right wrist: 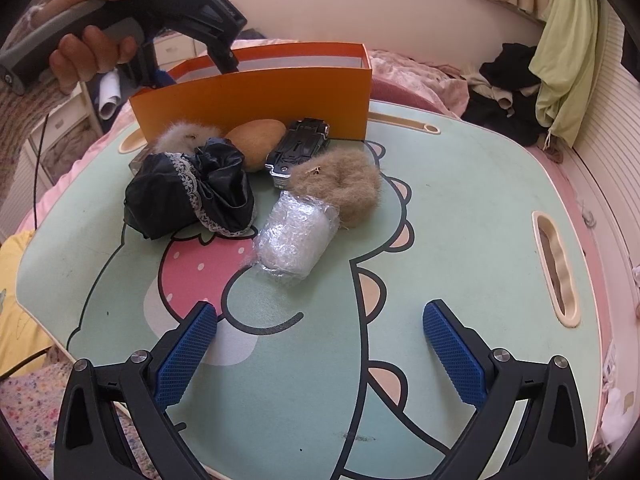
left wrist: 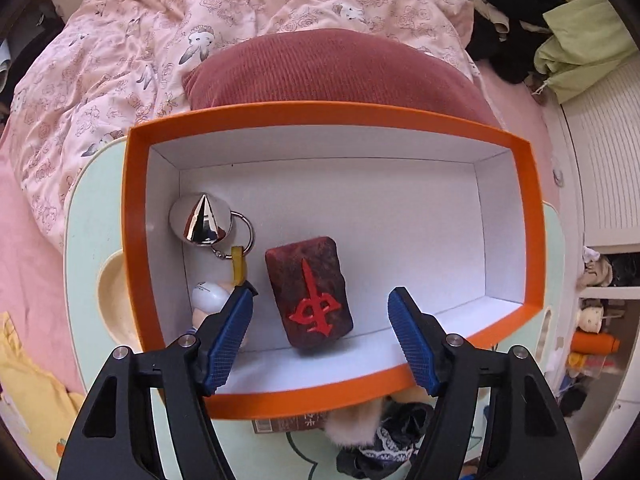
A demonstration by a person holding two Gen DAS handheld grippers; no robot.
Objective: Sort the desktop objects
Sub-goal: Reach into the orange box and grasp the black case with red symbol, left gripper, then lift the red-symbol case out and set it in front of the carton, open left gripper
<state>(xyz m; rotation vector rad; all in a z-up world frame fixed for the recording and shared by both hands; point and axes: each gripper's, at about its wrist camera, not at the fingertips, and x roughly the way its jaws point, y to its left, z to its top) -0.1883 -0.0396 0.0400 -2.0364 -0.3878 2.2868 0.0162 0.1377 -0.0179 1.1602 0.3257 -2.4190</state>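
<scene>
My left gripper hangs over the orange box, pointing down into it. A dark red block with a red character lies on the box's white floor between the open fingers, and neither pad touches it. To its left lie a silver cone keyring and a small white-capped figure, partly hidden by the left finger. My right gripper stands open over the green table with nothing in it.
In front of the box lie a black lace cloth, a bubble-wrap bundle, a tan fuzzy scrunchie, a black tool, a tan oval object and white fluff. A hand holds the left gripper.
</scene>
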